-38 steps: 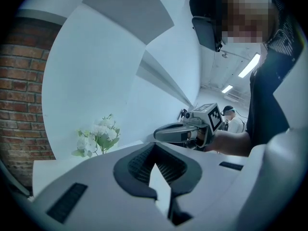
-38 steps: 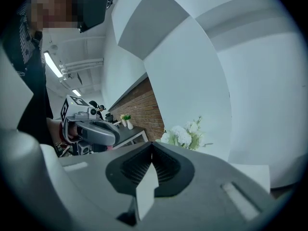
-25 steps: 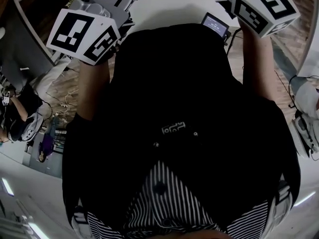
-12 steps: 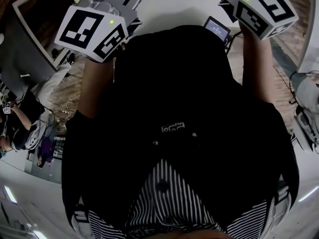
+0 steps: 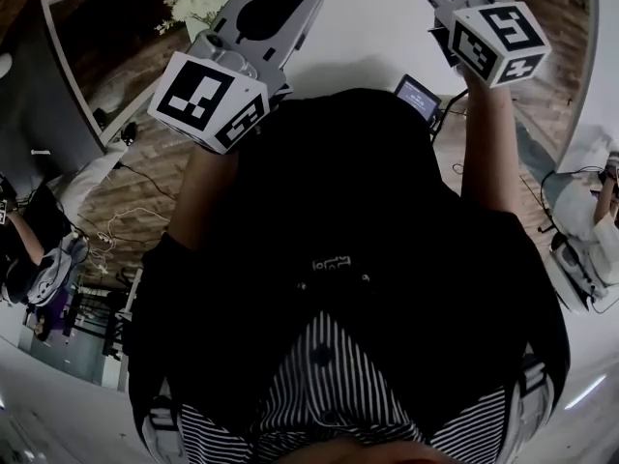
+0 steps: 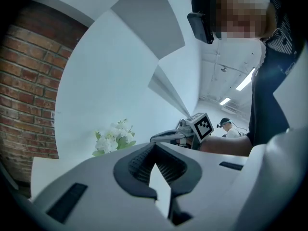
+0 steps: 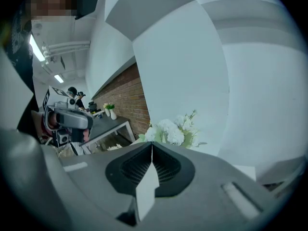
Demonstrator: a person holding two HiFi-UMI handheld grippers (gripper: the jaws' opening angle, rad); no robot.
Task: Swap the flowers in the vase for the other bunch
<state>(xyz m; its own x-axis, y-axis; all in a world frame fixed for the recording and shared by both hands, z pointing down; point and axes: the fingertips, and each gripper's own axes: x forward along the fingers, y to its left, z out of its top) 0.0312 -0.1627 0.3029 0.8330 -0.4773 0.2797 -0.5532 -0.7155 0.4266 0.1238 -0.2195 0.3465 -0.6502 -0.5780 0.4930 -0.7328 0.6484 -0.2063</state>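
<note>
**Both grippers up, closed and empty, short of the flowers**
Left gripper [image 6: 154, 152] and right gripper [image 7: 152, 147] have their jaws pressed together on nothing, so open them first. White flowers [image 5: 198, 3] stand beyond at eleven o'clock on the table [image 5: 358, 17] (vase hidden); probably best gripped low on the stems and lifted straight up.

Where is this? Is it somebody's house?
Probably not a house, more likely a lab or studio. There is a brick wall, strip ceiling lights, and another person wearing head gear.
</note>
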